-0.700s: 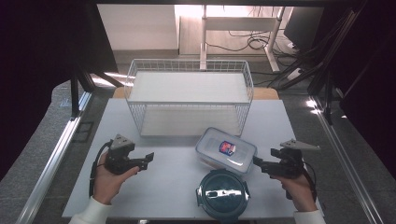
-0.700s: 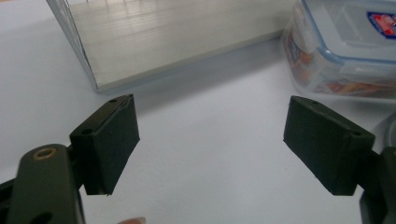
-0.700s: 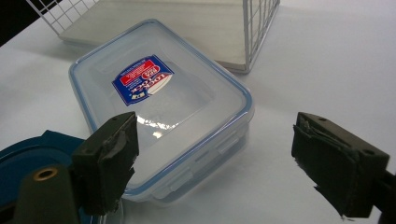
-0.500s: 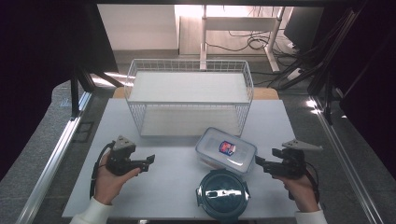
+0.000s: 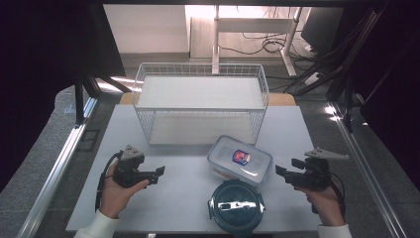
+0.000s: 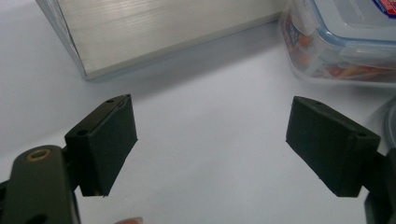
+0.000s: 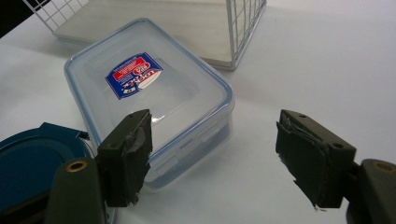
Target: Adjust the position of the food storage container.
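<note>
Tools first: my left tool (image 5: 159,172) sits at about eight o'clock on the white table (image 5: 188,208), jaws spread wide with only bare table between them. My right tool (image 5: 278,170) rests at four o'clock, jaws likewise apart and holding nothing. Between the two, at six o'clock near my edge, lies a round dark-blue container (image 5: 236,206). Just beyond it, toward the centre, a clear lidded box (image 5: 240,159) with a red-and-blue label lies tilted, near my right tool's jaws. Farther off, at twelve o'clock, stands a white wire basket (image 5: 199,107).
</note>
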Motion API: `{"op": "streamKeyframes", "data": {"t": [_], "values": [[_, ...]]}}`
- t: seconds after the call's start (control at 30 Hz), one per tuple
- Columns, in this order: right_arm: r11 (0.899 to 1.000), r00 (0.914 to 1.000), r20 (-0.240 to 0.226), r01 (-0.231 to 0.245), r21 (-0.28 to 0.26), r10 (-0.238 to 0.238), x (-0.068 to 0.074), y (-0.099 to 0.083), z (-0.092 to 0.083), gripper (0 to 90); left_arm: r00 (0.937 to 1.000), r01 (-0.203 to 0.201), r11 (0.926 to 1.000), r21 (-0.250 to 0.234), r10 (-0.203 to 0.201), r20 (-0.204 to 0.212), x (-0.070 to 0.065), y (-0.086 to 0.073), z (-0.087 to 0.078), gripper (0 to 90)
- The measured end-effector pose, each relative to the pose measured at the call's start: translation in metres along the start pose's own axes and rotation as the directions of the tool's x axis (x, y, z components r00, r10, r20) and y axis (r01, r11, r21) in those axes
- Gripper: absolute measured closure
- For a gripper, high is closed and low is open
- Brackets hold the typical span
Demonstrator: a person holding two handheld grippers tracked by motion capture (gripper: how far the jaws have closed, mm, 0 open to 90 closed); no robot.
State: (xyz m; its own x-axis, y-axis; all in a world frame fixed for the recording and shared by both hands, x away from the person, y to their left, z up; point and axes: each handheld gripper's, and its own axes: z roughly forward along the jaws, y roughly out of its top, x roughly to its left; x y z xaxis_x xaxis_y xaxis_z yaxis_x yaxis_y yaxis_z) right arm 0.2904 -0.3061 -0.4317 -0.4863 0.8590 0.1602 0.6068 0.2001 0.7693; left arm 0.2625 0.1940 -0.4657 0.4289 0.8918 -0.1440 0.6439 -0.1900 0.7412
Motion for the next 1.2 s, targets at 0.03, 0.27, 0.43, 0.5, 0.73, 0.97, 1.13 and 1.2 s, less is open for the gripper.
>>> {"op": "streamKeyframes", "data": {"t": [0.03,0.27,0.43,0.5,0.73,0.97,1.13,1.2], "values": [[1.0,1.0,-0.008,0.001,0.004,-0.001,0.0,0.001,0.0,28.3,1.0,-0.003,1.0,0.002,0.003,0.002,0.0,0.0,0.0,15.6],[0.999,0.9987,-0.042,0.028,0.032,-0.027,0.002,0.001,0.002,36.3,0.9999,0.004,1.0,0.005,-0.004,0.01,0.001,0.001,0.0,15.6],[0.996,0.9968,-0.066,0.05,0.072,-0.045,0.003,0.002,0.002,46.9,0.9998,0.001,0.9999,0.017,-0.002,0.018,0.0,0.0,0.002,15.5],[0.993,0.9945,-0.085,0.07,0.093,-0.062,0.005,0.002,0.004,52.3,0.9999,-0.002,0.9998,0.018,0.002,0.017,0.0,0.0,0.003,15.5],[0.976,0.9795,-0.156,0.152,0.156,-0.127,0.015,0.003,0.01,70.6,0.9998,-0.012,0.9993,0.035,0.012,0.016,0.0,-0.001,0.005,15.5],[0.937,0.9447,-0.231,0.281,0.205,-0.233,0.033,0.005,0.019,87.0,0.9996,-0.019,0.9989,0.043,0.019,0.021,-0.003,-0.002,0.008,15.4],[0.904,0.9167,-0.266,0.361,0.23,-0.298,0.044,0.006,0.023,88.5,0.9995,-0.023,0.9986,0.047,0.022,0.021,-0.004,-0.002,0.009,15.4],[0.892,0.9083,-0.276,0.382,0.241,-0.315,0.048,0.006,0.026,88.6,0.9996,-0.019,0.9987,0.047,0.018,0.023,-0.004,-0.003,0.009,15.4]]}}
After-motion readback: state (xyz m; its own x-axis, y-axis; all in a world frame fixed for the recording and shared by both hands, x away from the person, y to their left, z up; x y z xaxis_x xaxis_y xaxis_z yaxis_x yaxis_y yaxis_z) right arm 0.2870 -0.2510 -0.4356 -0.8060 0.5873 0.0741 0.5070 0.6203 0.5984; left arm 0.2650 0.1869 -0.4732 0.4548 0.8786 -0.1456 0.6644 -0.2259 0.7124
